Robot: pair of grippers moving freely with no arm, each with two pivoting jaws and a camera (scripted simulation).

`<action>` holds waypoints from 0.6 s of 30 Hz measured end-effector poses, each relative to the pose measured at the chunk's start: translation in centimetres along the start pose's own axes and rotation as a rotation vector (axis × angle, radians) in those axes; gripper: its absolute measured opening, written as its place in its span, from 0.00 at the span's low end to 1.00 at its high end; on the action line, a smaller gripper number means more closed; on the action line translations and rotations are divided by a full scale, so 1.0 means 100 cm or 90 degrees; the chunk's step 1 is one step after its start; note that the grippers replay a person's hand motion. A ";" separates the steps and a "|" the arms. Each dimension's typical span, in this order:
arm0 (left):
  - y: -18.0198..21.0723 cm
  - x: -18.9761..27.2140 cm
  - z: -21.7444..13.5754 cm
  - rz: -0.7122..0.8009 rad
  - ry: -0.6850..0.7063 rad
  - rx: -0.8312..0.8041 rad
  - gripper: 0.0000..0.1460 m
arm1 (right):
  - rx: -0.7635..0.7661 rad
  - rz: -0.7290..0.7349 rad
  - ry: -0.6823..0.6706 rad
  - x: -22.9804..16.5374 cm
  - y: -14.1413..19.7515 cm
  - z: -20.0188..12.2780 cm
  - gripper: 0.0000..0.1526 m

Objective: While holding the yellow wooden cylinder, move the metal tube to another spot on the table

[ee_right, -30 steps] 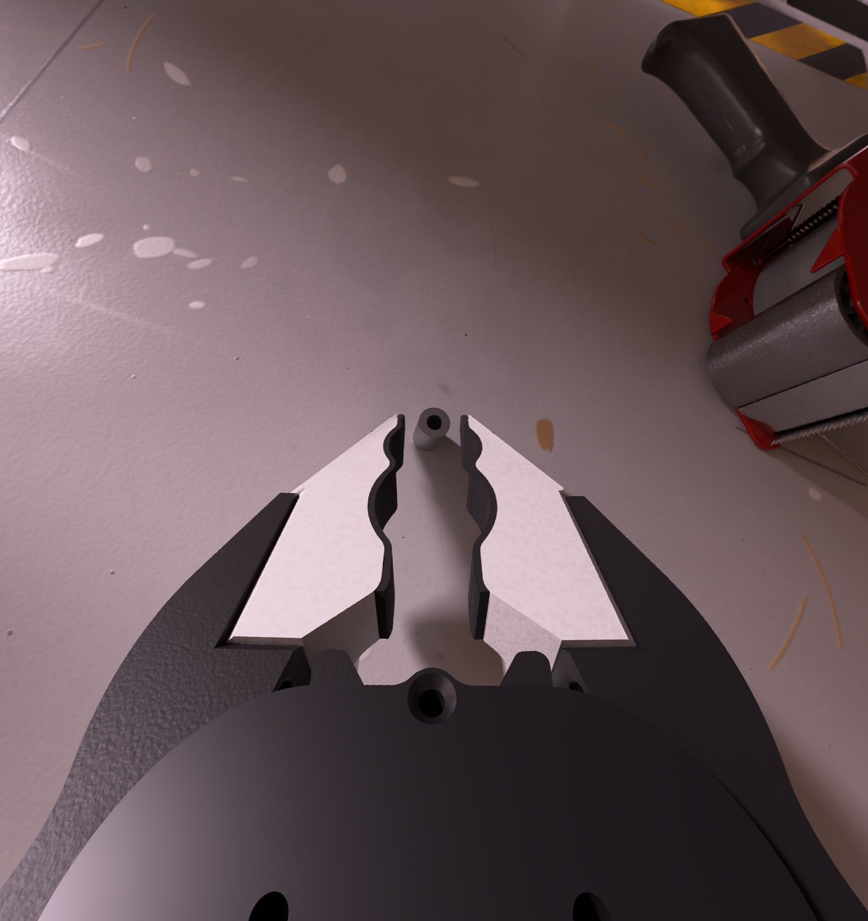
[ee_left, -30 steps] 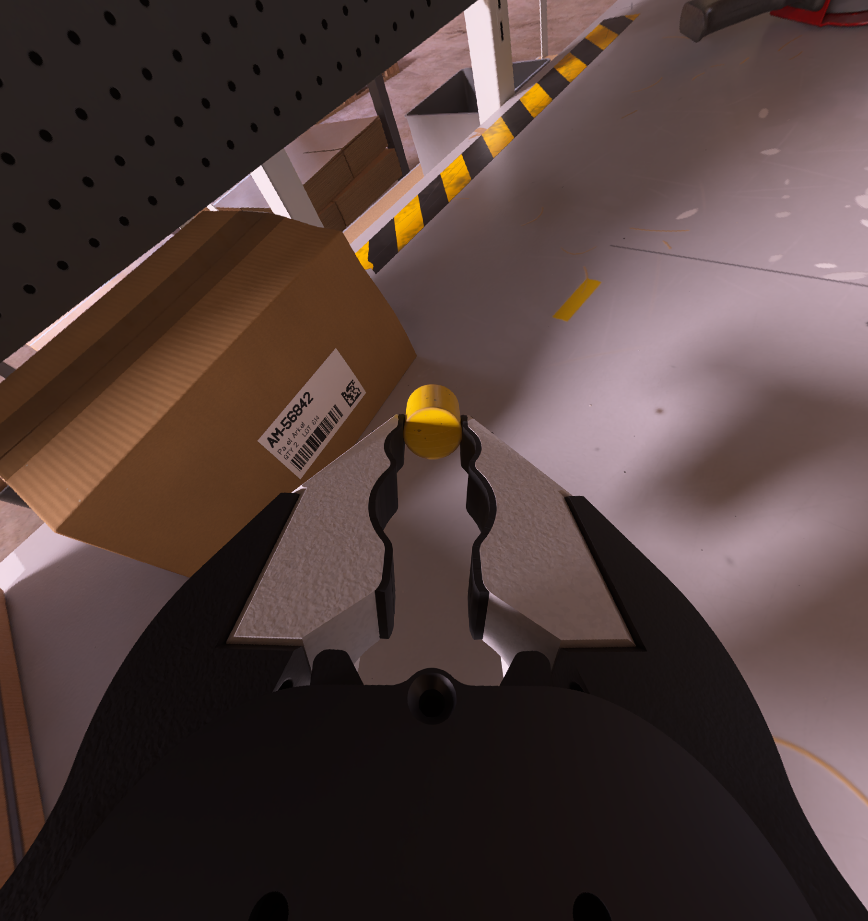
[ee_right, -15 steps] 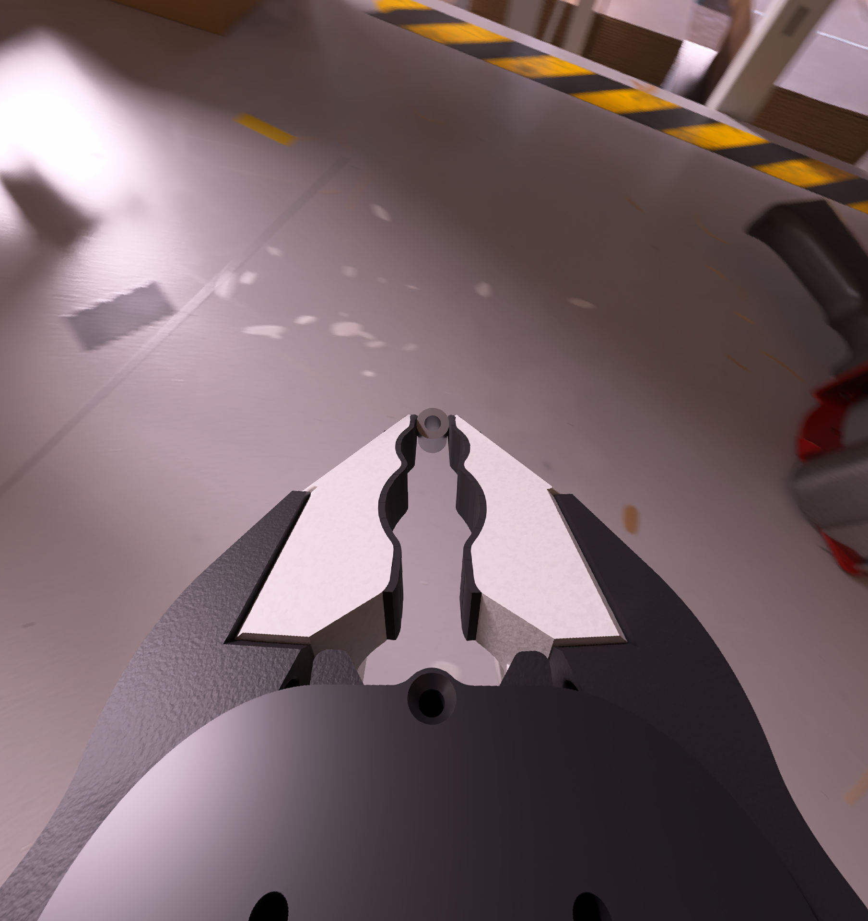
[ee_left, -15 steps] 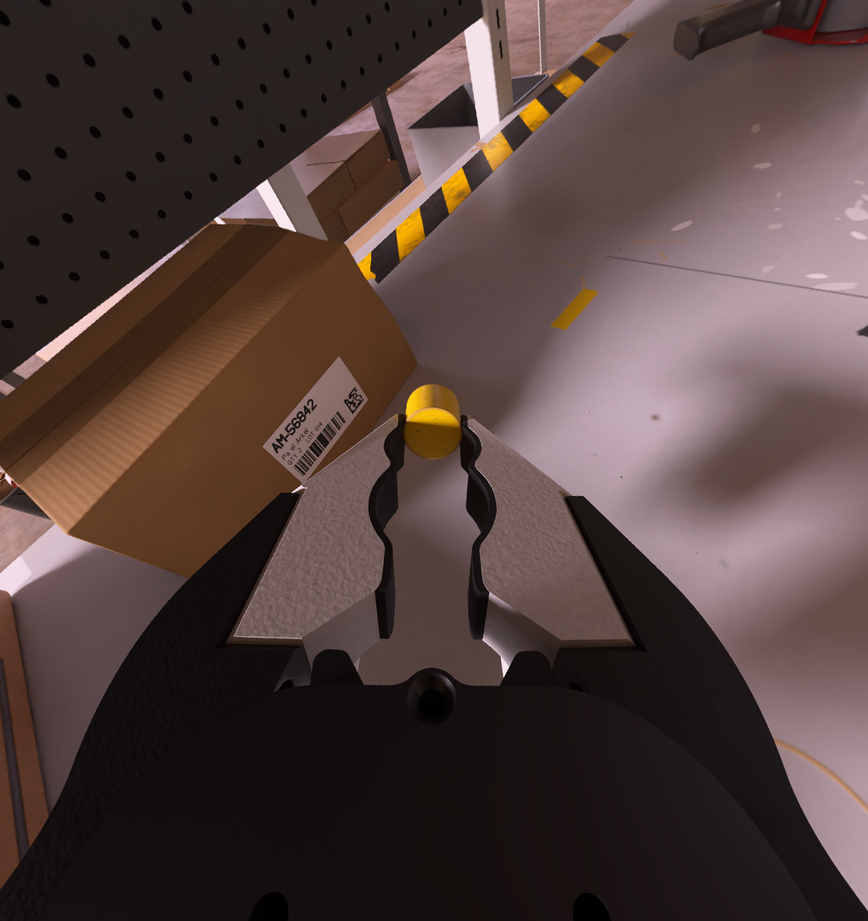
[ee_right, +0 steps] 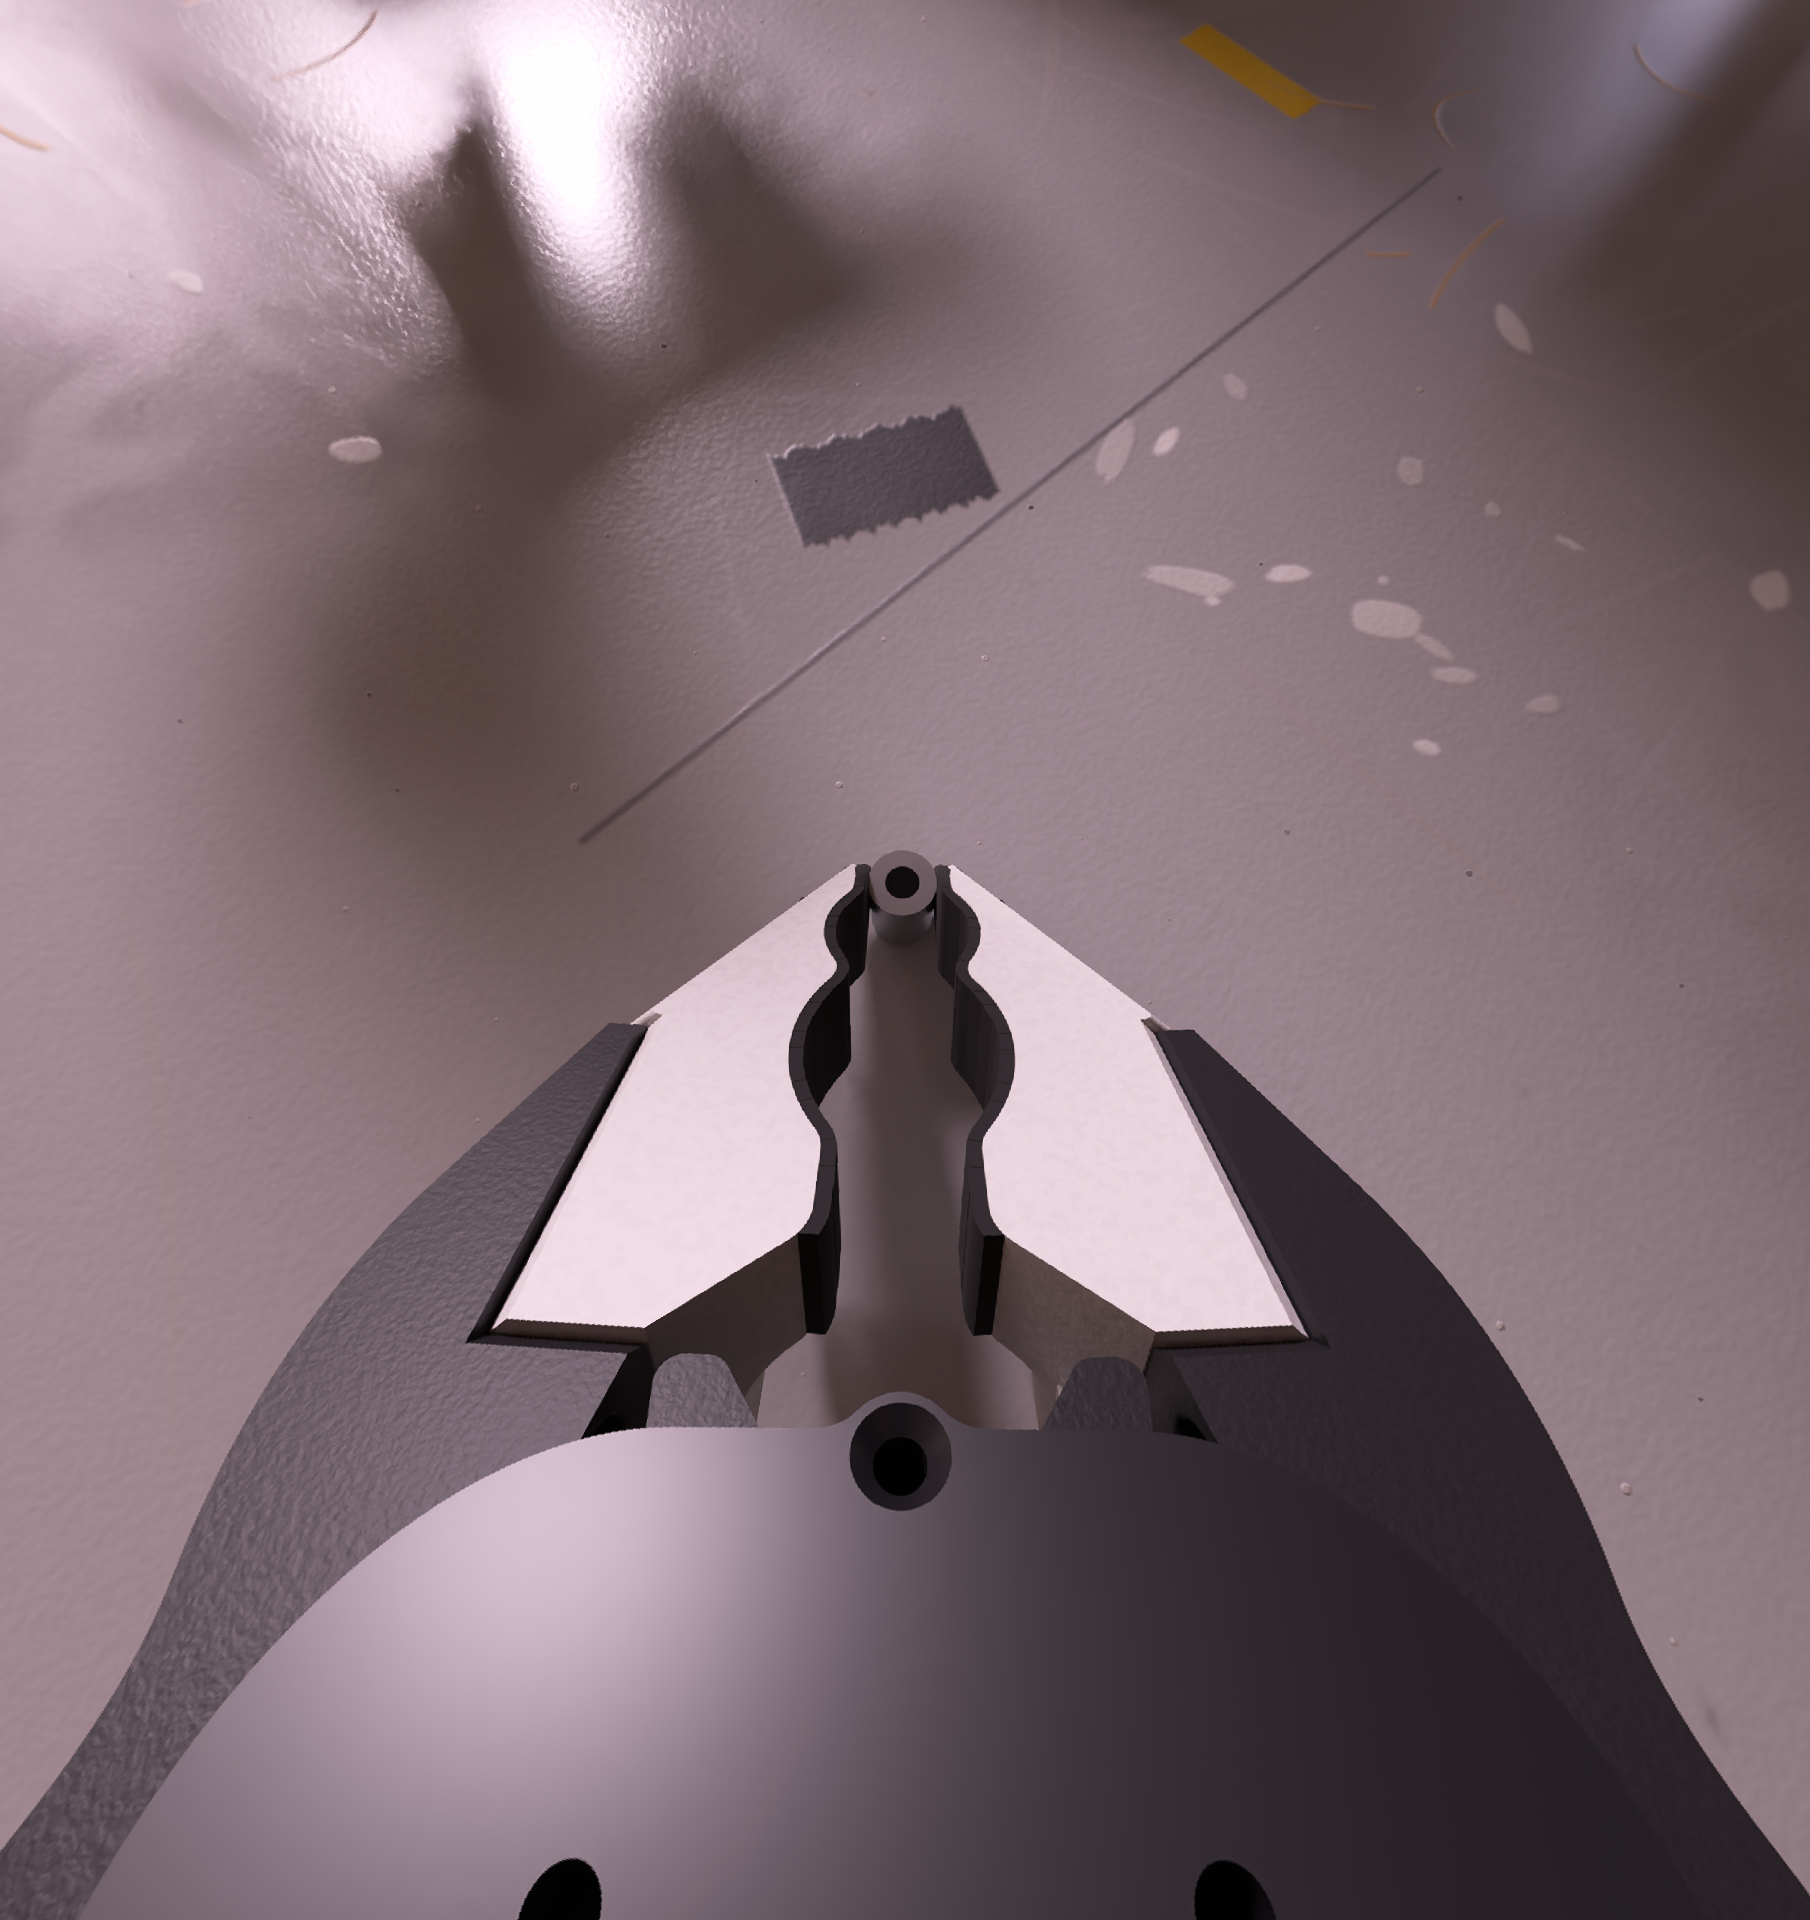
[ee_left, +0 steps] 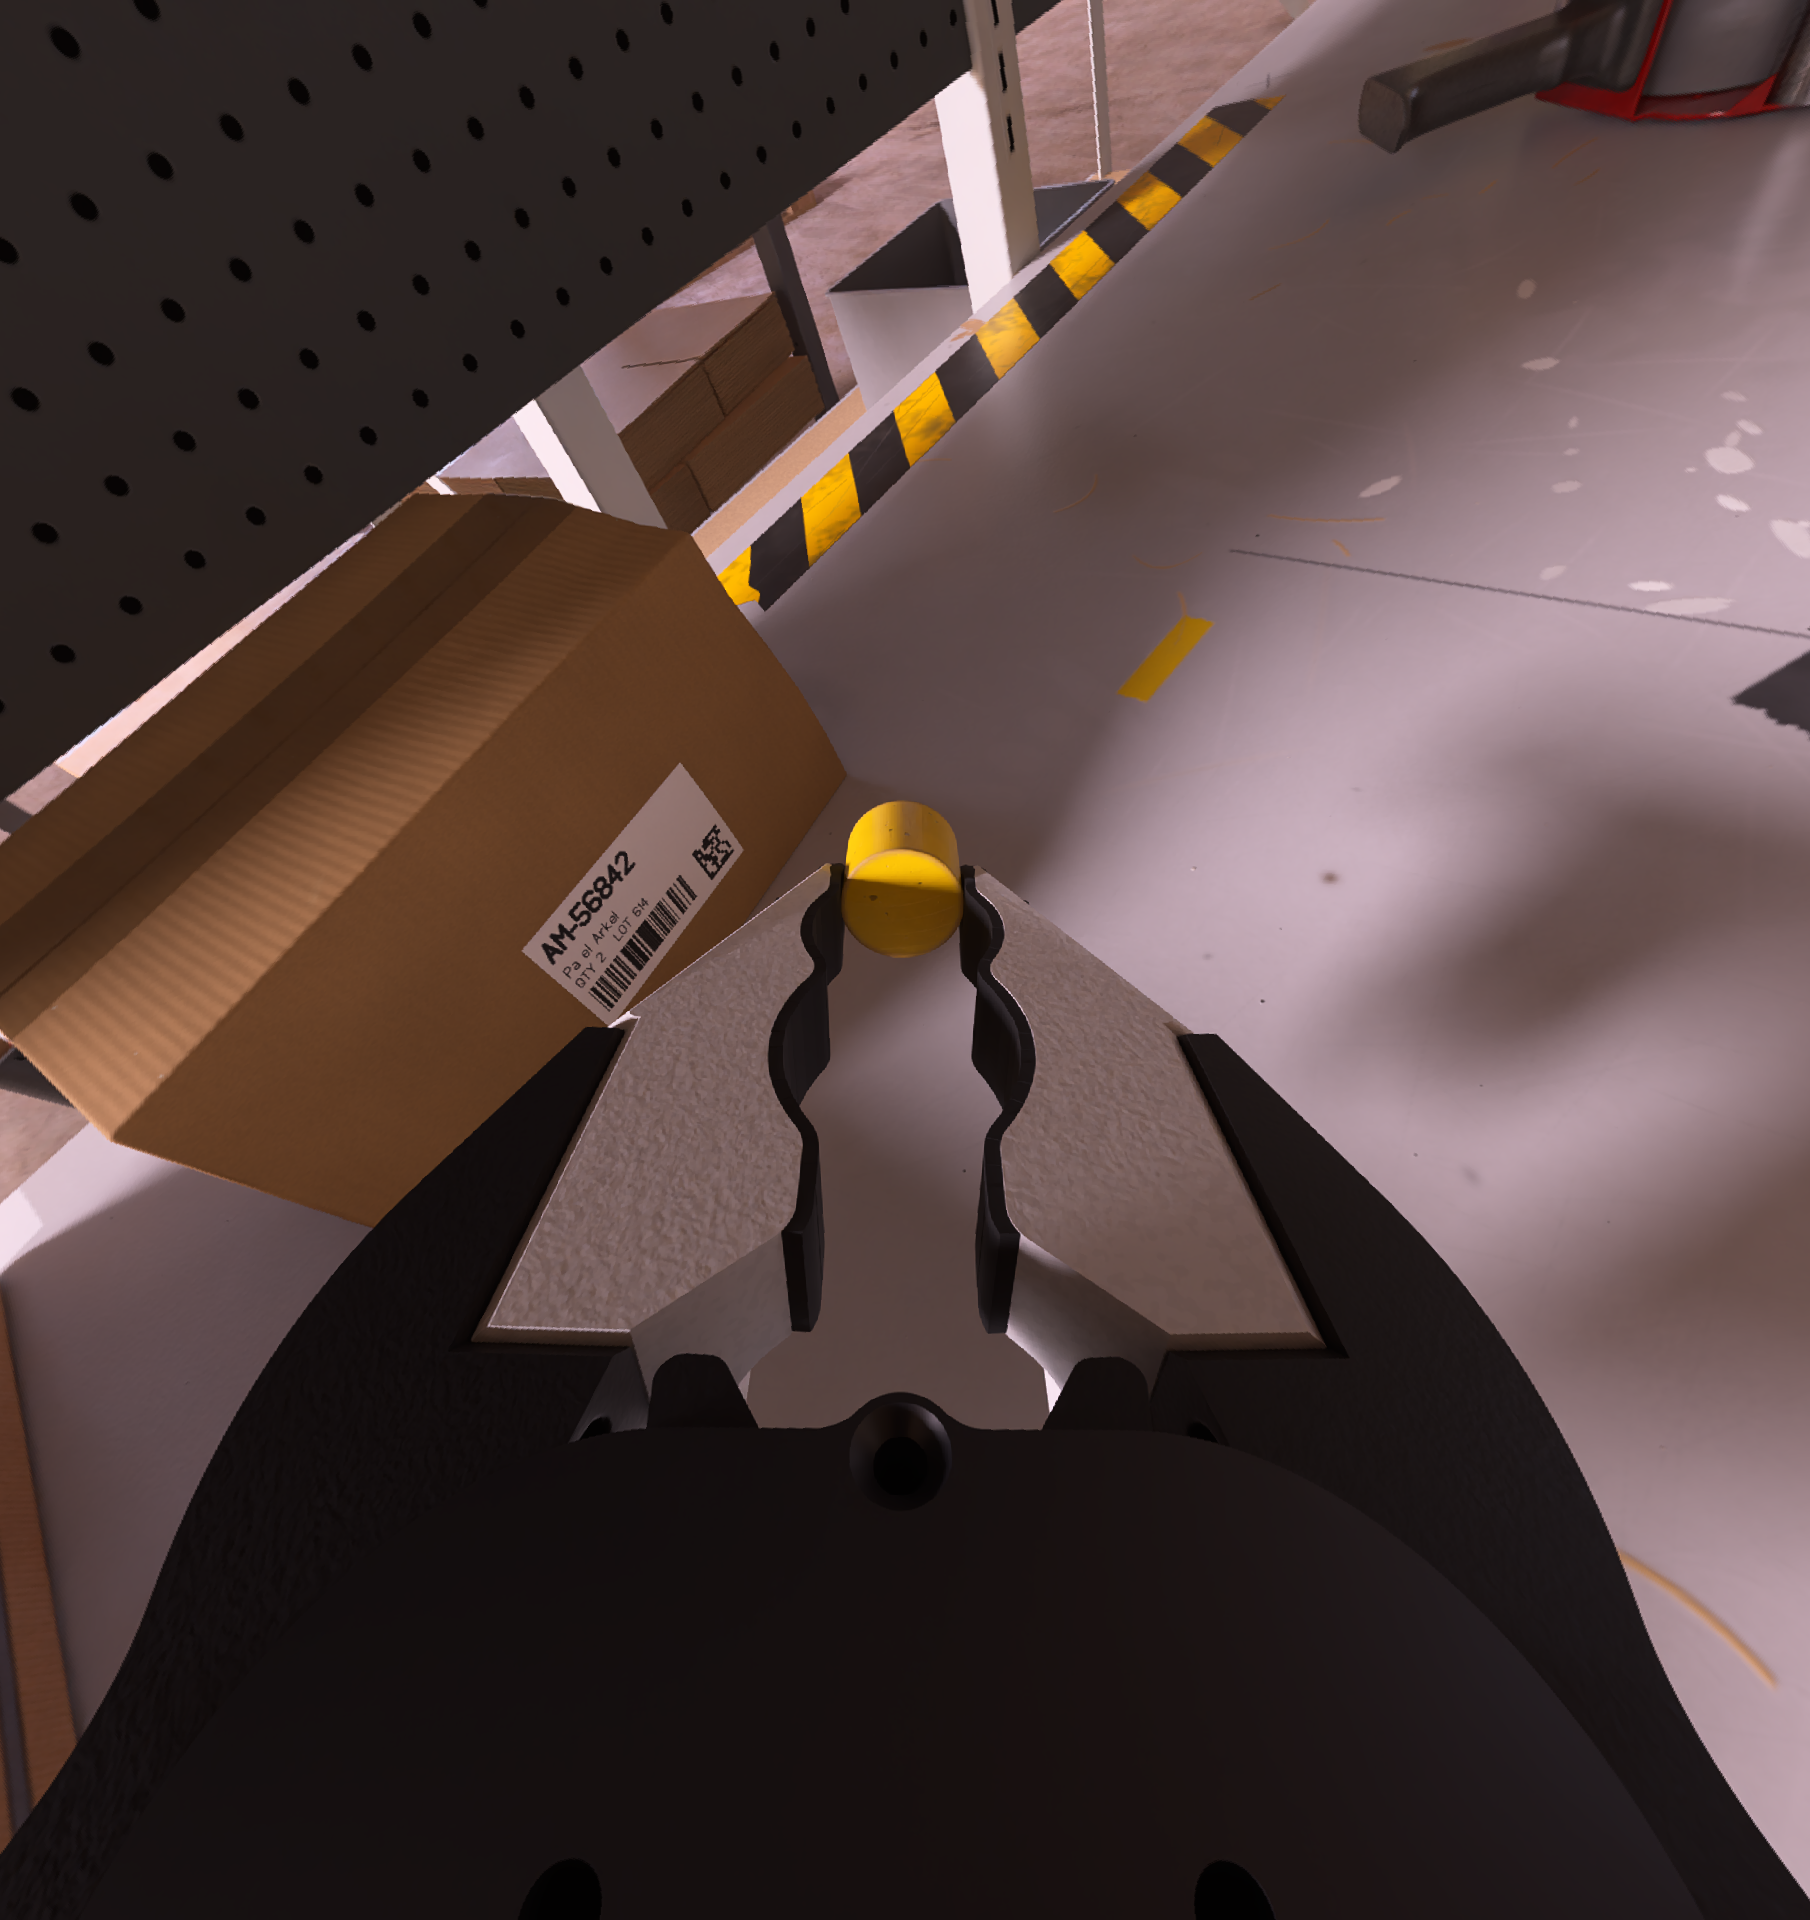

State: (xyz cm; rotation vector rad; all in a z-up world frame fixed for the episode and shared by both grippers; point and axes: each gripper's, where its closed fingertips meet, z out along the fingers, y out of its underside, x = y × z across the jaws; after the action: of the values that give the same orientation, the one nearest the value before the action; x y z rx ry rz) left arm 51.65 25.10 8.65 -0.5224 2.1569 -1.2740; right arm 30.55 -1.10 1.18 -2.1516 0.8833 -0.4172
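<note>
My left gripper is shut on the yellow wooden cylinder and holds it at the fingertips, above the grey table, beside a cardboard box. My right gripper is shut on the small grey metal tube, gripped at the fingertips with its open end facing the camera. The tube hangs above the table, apart from the surface.
A cardboard box with a white label lies left of the left gripper under a black pegboard. A yellow-black striped table edge runs behind. A red tape dispenser sits far right. A grey tape piece lies ahead of the right gripper.
The right gripper closed on the metal tube, lifted it and swung left, away from the tape dispenser, over the grey tape piece area. The left gripper kept the cylinder and drifted slightly.
</note>
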 end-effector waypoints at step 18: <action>-0.005 0.004 -0.003 0.034 -0.012 0.006 0.15 | 0.080 0.038 0.020 0.013 -0.017 -0.027 0.26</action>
State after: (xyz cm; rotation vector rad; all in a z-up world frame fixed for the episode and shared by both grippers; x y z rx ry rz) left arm 51.19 24.89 9.10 -0.4683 2.1344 -1.2447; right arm 30.82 -2.65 4.19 -2.0043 0.9133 -0.4652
